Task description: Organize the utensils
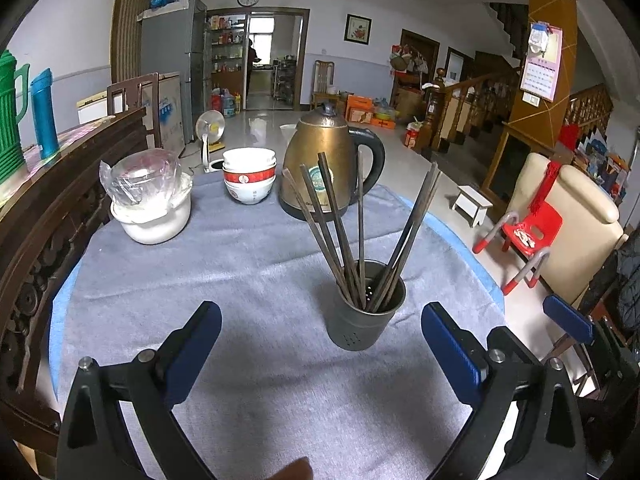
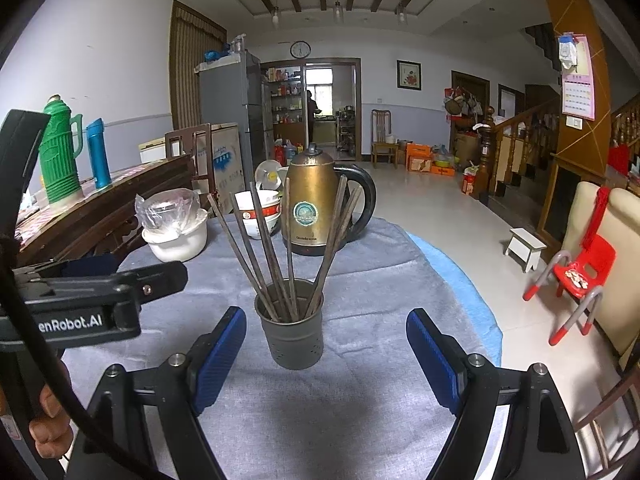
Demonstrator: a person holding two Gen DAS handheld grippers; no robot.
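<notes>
Dark metal perforated holder (image 1: 366, 306) standing upright on the bench, just ahead of both open jaws; dark chopsticks (image 1: 352, 224) fan outward from it, tips upward.

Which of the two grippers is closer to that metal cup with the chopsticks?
Right, by a little. The right gripper is squarely behind the metal cup, fingers either side. The left gripper sits a bit further back, the cup off-centre toward its right finger.

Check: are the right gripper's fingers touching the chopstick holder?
Apart. The right wrist view shows grey cloth between the holder and each blue finger of the right gripper.
</notes>
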